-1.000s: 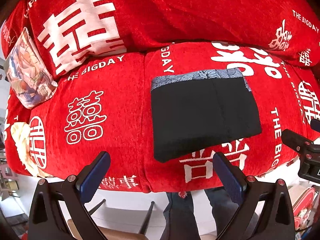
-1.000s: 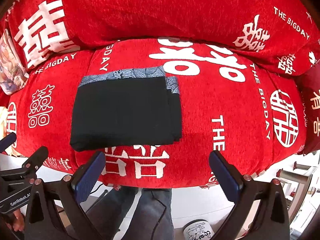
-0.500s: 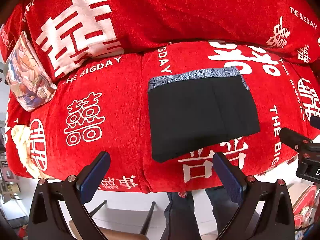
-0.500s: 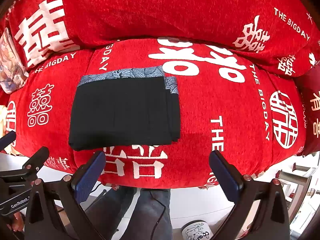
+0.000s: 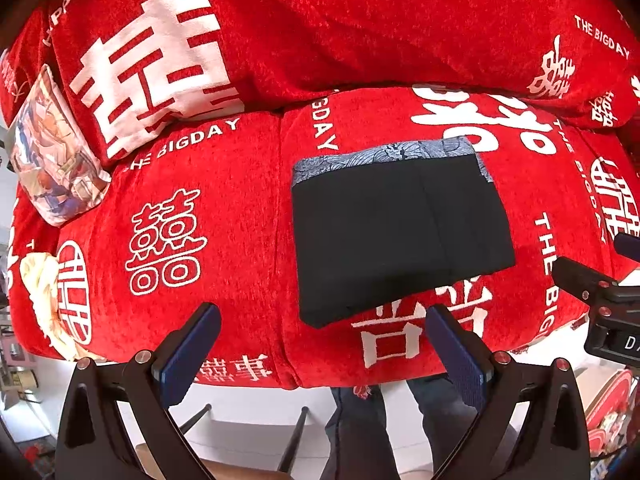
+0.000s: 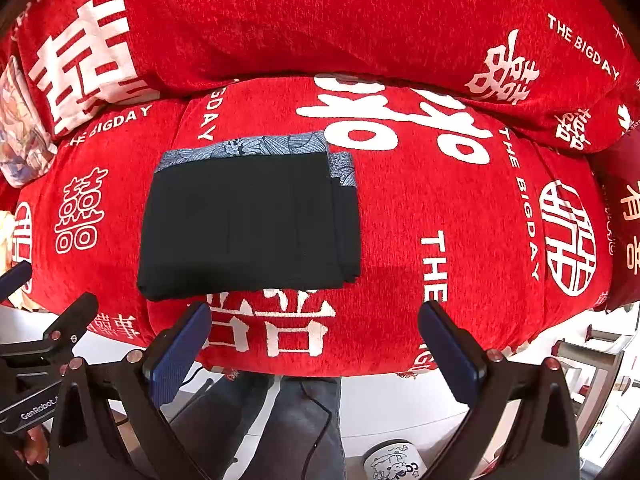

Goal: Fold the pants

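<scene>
The black pants [image 5: 400, 232] lie folded into a compact rectangle on the red sofa seat [image 5: 224, 184], with a blue-grey patterned waistband along the far edge. In the right wrist view the pants [image 6: 248, 224] sit left of centre, their layered edges showing on the right side. My left gripper [image 5: 320, 344] hangs open off the sofa's front edge, short of the pants' near corner, holding nothing. My right gripper [image 6: 316, 340] is open too, just in front of the pants and to their right, empty. Each gripper shows at the edge of the other's view.
The red sofa cover [image 6: 400, 20] carries white characters and "THE BIGDAY" lettering; the backrest rises behind. A printed cushion [image 5: 52, 152] leans at the left end. A person's legs in jeans [image 6: 288, 428] stand below the seat edge. A white patterned container [image 6: 394, 462] is on the floor.
Both grippers have drifted slightly; the pants shift a little left in each view. The pants lie still and both grippers stay open.
</scene>
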Available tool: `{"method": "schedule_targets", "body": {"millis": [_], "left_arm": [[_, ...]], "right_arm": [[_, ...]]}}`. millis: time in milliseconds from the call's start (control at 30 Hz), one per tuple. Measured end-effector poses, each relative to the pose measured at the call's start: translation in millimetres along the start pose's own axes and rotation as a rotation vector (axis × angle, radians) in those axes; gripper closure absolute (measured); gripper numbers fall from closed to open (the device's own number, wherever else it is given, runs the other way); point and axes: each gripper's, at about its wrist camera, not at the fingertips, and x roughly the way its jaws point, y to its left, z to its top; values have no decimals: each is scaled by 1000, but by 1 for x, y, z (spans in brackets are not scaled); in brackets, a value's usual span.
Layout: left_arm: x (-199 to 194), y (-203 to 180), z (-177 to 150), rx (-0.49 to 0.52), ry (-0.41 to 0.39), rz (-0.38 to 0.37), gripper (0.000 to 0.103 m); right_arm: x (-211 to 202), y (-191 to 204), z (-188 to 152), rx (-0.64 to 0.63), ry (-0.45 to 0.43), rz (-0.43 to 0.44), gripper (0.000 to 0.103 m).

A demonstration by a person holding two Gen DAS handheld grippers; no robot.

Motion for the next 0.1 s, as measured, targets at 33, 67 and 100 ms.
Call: {"method": "schedule_targets", "body": {"millis": [33, 67, 100], "left_arm": [[0, 0, 0, 1, -1, -1, 0], [-1, 0, 0, 1, -1, -2, 0], [-1, 0, -1, 0, -2, -3, 0]], "right_arm": [[0, 0, 0, 0, 1, 0, 0], [0, 0, 0, 0, 0, 1, 0], [0, 0, 0, 0, -1, 0, 0]]}}
